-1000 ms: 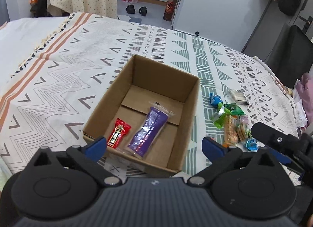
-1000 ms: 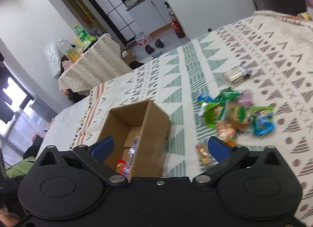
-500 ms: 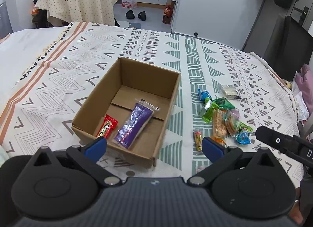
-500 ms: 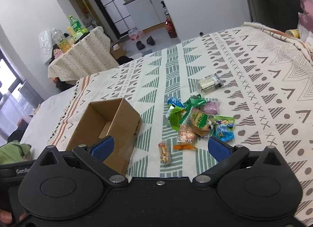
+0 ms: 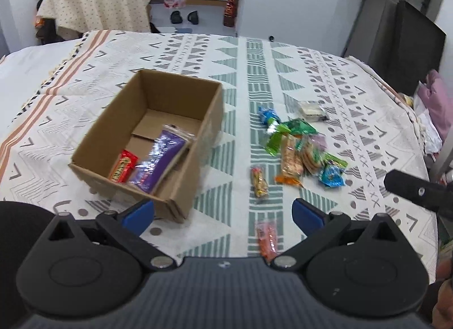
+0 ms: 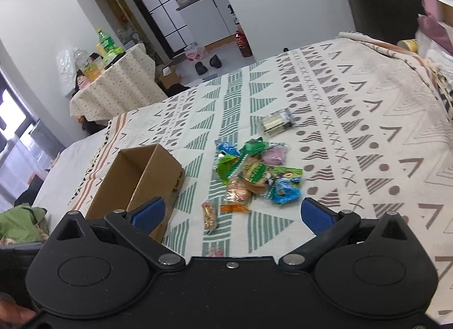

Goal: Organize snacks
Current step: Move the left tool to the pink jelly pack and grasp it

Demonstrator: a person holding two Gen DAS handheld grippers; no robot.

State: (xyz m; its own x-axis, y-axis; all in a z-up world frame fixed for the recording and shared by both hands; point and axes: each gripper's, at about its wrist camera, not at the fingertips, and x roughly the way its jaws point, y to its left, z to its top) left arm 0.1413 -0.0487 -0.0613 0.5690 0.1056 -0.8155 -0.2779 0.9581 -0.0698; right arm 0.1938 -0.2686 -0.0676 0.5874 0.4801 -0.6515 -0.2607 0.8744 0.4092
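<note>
both claws pulled back; snack pile (image 6: 254, 172) ahead of right claw (image 6: 230, 214).

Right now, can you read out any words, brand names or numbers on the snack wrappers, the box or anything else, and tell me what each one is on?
None can be read for certain.
Red packet in the cardboard box: dark lettering, blurred.
Purple packet beside it: print smeared.
Loose wrappers on the cloth, such as the blue one and the green one: too small.
Green bottle label on the far table: illegible.
</note>
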